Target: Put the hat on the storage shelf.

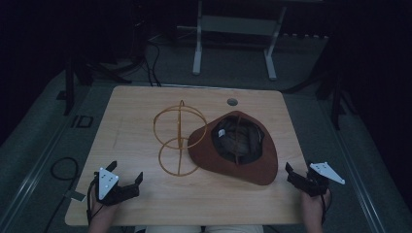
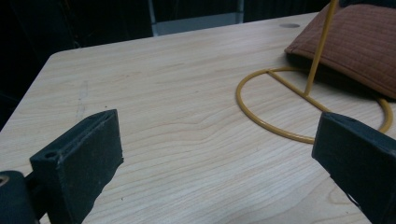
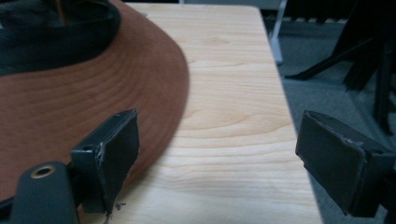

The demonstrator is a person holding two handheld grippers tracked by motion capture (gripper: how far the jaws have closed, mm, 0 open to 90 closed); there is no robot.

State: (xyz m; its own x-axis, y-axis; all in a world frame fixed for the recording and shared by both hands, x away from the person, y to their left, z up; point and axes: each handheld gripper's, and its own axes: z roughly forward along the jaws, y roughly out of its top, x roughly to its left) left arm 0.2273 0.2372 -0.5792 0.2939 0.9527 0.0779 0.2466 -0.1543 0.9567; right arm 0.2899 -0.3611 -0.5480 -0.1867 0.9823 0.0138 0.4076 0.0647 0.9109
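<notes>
Left gripper (image 1: 127, 179) gapes empty near wire stand (image 1: 178, 138); right gripper (image 1: 297, 175) gapes empty beside brown hat (image 1: 233, 148)

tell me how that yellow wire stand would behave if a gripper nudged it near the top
The yellow wire stand is thin rod with open hoops, so it is probably light and would slide on the smooth table. It is tall over a flat ring base, so a high push may well tip it. The brown hat overlapping its base might check that.
</notes>
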